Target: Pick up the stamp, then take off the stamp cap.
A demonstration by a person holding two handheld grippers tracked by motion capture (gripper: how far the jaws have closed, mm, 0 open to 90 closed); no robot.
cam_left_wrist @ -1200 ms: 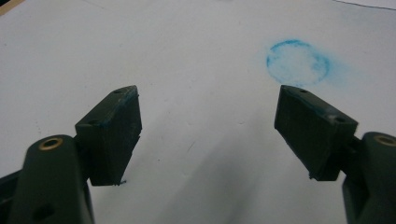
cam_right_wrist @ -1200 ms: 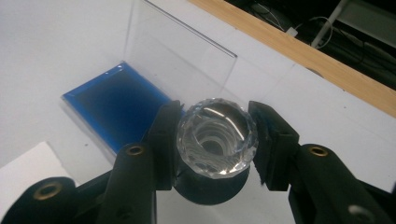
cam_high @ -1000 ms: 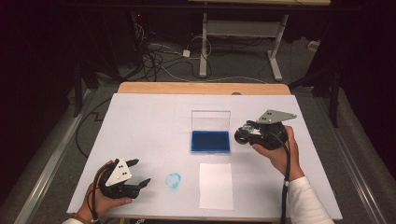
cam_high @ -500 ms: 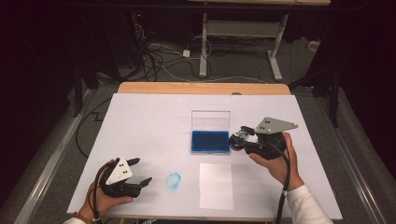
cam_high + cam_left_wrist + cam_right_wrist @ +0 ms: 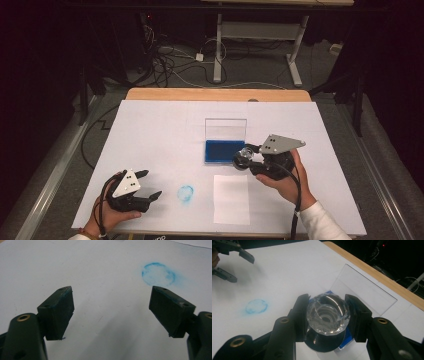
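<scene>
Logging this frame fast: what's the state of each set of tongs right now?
Left tongs: open, nothing between them; the jaws have just been opening.
Right tongs: shut on the clear stamp, by the blue ink pad.

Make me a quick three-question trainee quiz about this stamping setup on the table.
1. True or false: the right hand-held gripper is shut on the clear stamp.
2. What colour is the round mark on the white table cover?
3. Which lies nearer the person: A) the blue ink pad, or B) the blank paper sheet?

Key: 1. True. 2. Blue. 3. B. For reference, the left hand-held gripper is open, its jaws having just opened further with nothing between them.
</scene>
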